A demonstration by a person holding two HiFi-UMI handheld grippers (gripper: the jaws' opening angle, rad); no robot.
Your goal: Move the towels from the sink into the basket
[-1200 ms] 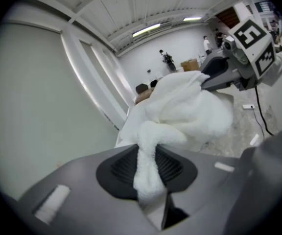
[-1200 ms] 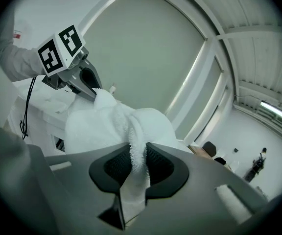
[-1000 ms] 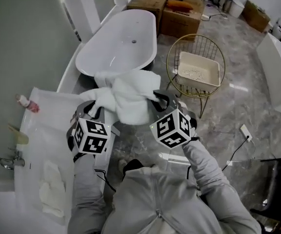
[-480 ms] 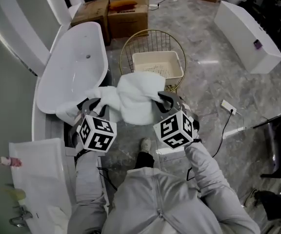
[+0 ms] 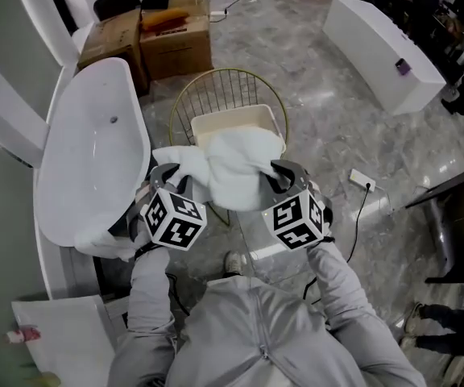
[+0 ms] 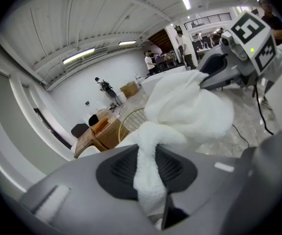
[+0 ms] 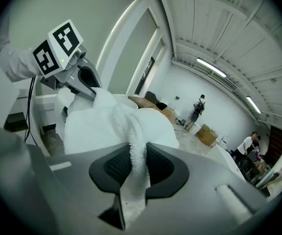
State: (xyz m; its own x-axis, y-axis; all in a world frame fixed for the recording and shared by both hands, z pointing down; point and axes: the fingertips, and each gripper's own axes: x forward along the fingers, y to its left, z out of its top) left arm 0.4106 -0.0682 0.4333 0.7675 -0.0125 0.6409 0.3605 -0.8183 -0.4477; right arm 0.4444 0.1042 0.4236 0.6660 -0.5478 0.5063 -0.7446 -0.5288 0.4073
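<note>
The head view shows the bunched white terry towel point(image 5: 232, 168) held in the air between both grippers, its far edge overlapping the near rim of the cream plastic basket point(image 5: 224, 126), which sits in a round gold wire stand point(image 5: 185, 103) beside a white oval bathtub point(image 5: 87, 151). Only the gripper views show the grip: the left gripper point(image 6: 149, 173) clamps a twisted corner of towel, and the right gripper point(image 7: 133, 169) pinches a thin fold. They alone also show distant people standing in the hall
</note>
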